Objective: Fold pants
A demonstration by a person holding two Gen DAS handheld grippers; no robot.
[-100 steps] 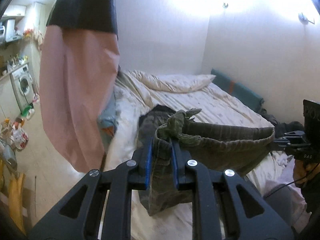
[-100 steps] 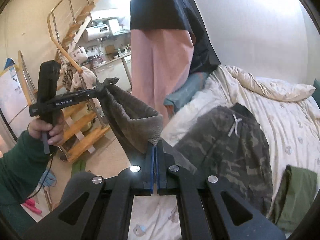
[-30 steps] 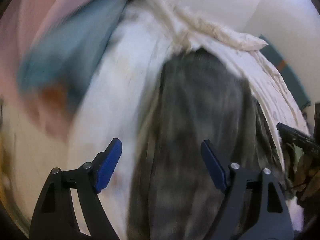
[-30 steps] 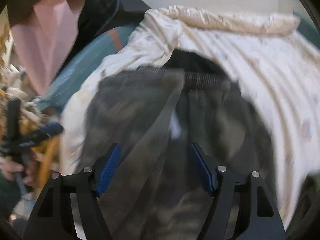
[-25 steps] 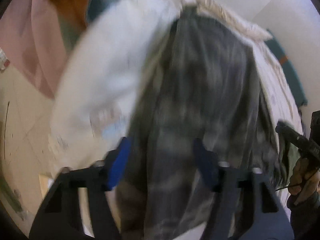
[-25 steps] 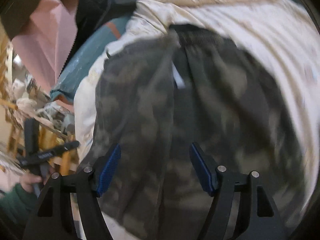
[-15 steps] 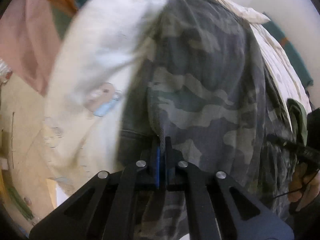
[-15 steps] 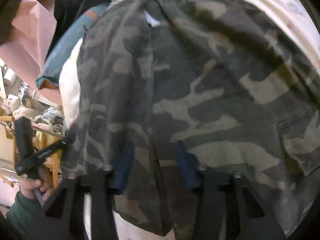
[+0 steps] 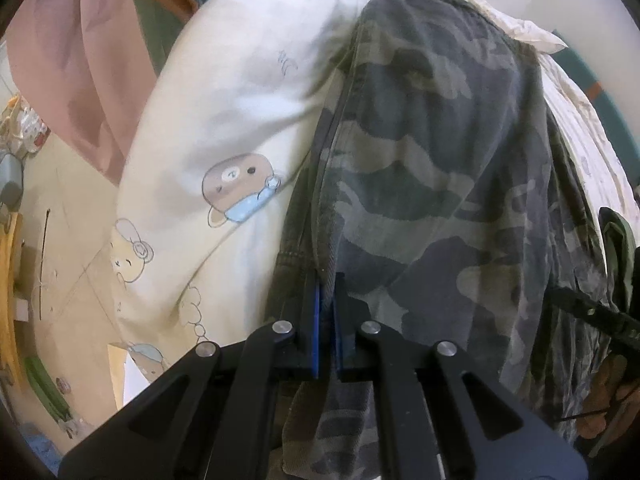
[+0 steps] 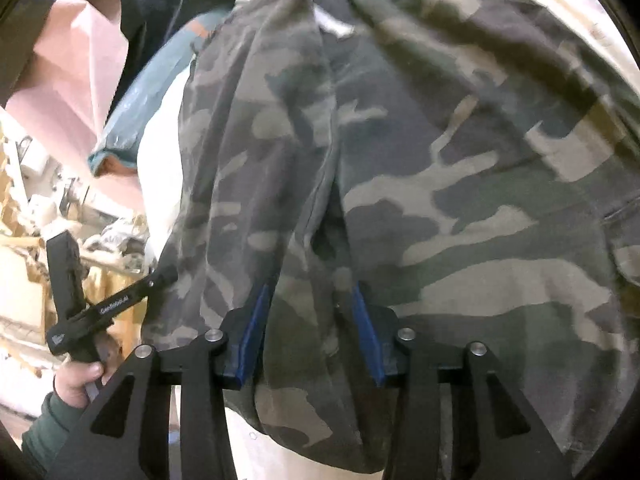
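Camouflage-print cotton pants point(image 9: 432, 184), grey-green, soft and limp: spread lengthwise on bed with cream cartoon-bear quilt point(image 9: 224, 152), hem end at near edge of bed, elastic waistband at far end.

Left gripper point(image 9: 327, 320): black frame, blue pads pressed together, pinching the pants' left side edge near the hem.

Right gripper point(image 10: 309, 320): jaws half spread, just been parting again after a closing stroke; a raised ridge of fabric between the blue pads point(image 10: 256, 320), pads not seen pressing on it. Grip unconfirmed.

Step in hand, as judged: securing both hem corners before folding toward the waistband. Advised: close right pads fully on all layers of that ridge; match left-hand depth of bite; lift both together, level, fabric taut between; avoid catching the quilt beneath.

Containers: none in view. Dark green fabric point(image 9: 618, 236) at right edge of bed, nature unclear.
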